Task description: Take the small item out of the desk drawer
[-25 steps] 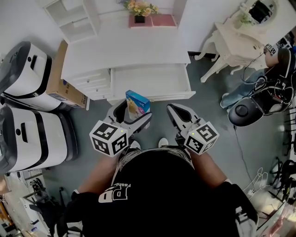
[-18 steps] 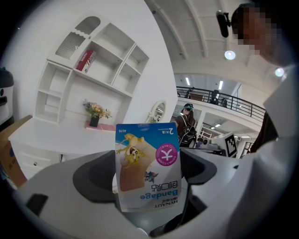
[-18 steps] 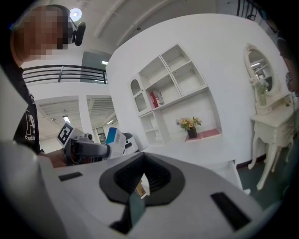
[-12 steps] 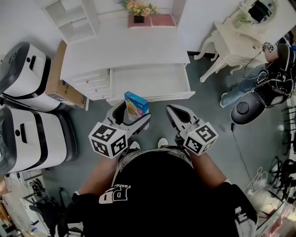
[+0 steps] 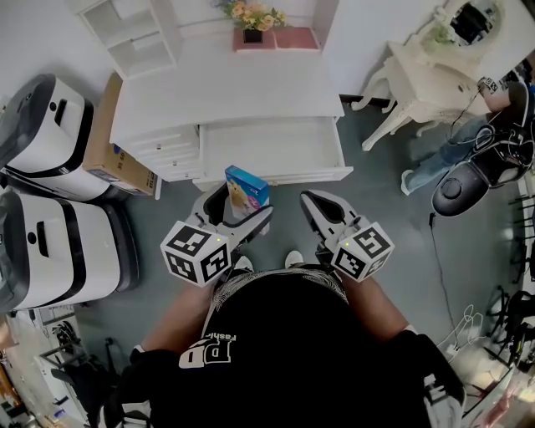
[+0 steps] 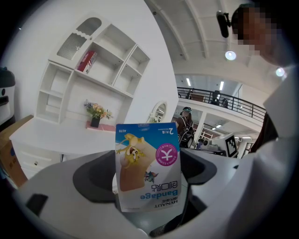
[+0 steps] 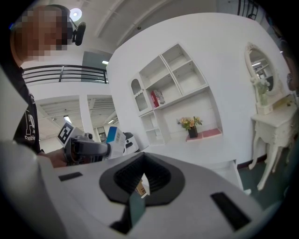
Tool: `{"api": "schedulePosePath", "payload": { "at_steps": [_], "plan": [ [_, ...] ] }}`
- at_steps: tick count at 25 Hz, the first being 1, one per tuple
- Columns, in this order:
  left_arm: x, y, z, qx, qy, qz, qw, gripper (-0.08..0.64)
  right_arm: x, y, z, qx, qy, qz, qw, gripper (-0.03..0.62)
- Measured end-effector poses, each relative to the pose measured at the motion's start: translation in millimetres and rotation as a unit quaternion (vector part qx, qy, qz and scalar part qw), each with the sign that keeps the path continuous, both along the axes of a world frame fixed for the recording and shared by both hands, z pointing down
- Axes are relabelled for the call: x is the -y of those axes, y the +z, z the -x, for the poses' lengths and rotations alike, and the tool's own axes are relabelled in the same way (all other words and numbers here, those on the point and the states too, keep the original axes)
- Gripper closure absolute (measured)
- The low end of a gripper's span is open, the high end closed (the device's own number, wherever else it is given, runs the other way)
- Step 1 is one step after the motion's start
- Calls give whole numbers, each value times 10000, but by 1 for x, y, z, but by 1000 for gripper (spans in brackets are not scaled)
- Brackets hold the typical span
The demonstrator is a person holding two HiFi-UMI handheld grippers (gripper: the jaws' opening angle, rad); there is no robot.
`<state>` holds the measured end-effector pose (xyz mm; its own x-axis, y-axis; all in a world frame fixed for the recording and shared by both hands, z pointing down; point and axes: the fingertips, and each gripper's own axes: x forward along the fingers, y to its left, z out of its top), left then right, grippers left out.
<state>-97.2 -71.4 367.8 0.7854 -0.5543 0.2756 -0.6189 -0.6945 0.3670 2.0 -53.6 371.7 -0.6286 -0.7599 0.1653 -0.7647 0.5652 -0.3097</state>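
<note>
My left gripper is shut on a small blue bandage box, held upright in front of the open desk drawer. In the left gripper view the bandage box stands printed-side up between the jaws of that gripper, which press on its lower part. To its right my right gripper is shut with nothing in it. The right gripper view shows that gripper with its jaws together, and the left gripper with the box at the left. The drawer's inside looks bare white.
The white desk carries a flower pot at the back. Two white machines and a cardboard box stand left of it. A white side table and a black chair with cables are at the right.
Both grippers and the bandage box have hardly moved. The black chair at the right has drifted a little further right.
</note>
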Motion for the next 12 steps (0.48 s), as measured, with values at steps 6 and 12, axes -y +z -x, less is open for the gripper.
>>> {"api": "schedulePosePath", "payload": {
  "at_steps": [6, 12],
  "plan": [
    [1, 1, 0, 13, -23, 2, 10000, 121, 1, 1, 1, 25, -24, -3, 10000, 584],
    [0, 1, 2, 21, -38, -4, 10000, 121, 0, -1, 3, 10, -76, 3, 10000, 584]
  ]
}}
